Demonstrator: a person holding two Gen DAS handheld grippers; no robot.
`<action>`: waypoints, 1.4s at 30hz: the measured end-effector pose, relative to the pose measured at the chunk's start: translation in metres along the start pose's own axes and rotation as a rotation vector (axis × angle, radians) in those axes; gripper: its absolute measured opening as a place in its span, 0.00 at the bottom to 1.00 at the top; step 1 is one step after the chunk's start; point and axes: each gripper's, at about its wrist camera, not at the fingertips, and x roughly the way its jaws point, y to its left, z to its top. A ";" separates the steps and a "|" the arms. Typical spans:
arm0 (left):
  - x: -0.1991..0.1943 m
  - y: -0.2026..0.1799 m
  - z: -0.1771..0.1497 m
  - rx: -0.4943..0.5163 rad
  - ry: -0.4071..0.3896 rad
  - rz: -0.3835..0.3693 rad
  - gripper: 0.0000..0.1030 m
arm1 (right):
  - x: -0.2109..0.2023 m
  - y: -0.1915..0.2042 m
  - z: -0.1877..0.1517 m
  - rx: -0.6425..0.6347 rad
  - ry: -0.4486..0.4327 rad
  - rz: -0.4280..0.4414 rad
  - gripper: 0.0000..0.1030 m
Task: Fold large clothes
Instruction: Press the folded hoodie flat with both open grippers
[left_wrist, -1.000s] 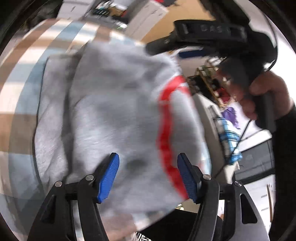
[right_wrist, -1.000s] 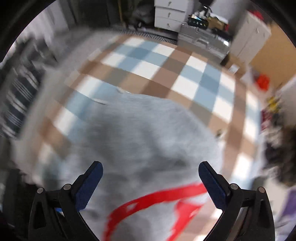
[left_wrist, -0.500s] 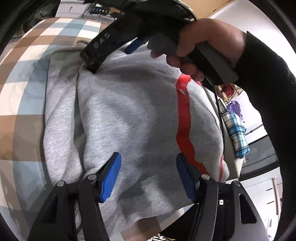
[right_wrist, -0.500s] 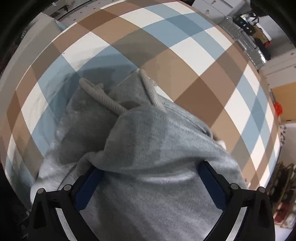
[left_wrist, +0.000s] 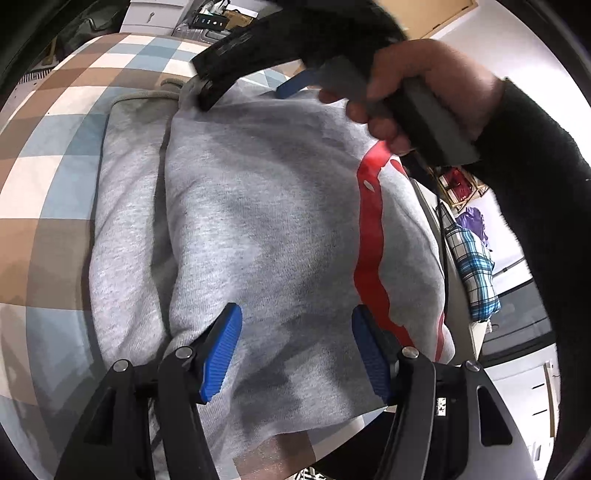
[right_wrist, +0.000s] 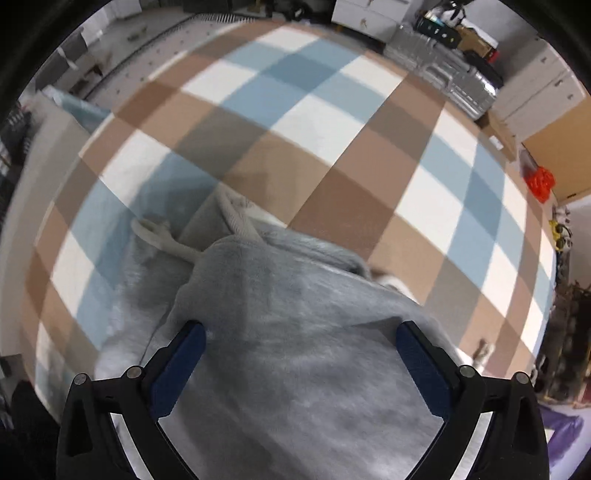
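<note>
A grey hoodie with a red stripe lies folded on the checked cloth. My left gripper is open, its blue pads just above the hoodie's near edge. My right gripper is open over the far end of the hoodie, near its white drawstrings. In the left wrist view the right gripper, held in a hand, rests at the hoodie's far end.
The checked cloth spreads beyond the hoodie. White drawers and a silver case stand beyond its far edge. A plaid garment hangs to the right, off the cloth's edge.
The right gripper came down over the hoodie's far end and now rests there. The hoodie has settled flat. The left gripper stays open at the near edge.
</note>
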 end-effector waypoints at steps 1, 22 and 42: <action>0.001 0.000 0.000 0.000 0.000 0.002 0.56 | 0.003 0.002 0.003 -0.002 -0.002 -0.005 1.00; 0.001 0.007 0.004 -0.037 0.005 -0.024 0.56 | -0.111 -0.052 -0.126 0.199 0.027 0.331 1.00; -0.002 0.013 0.004 -0.057 -0.001 -0.054 0.56 | -0.077 -0.041 -0.151 0.207 0.031 0.424 1.00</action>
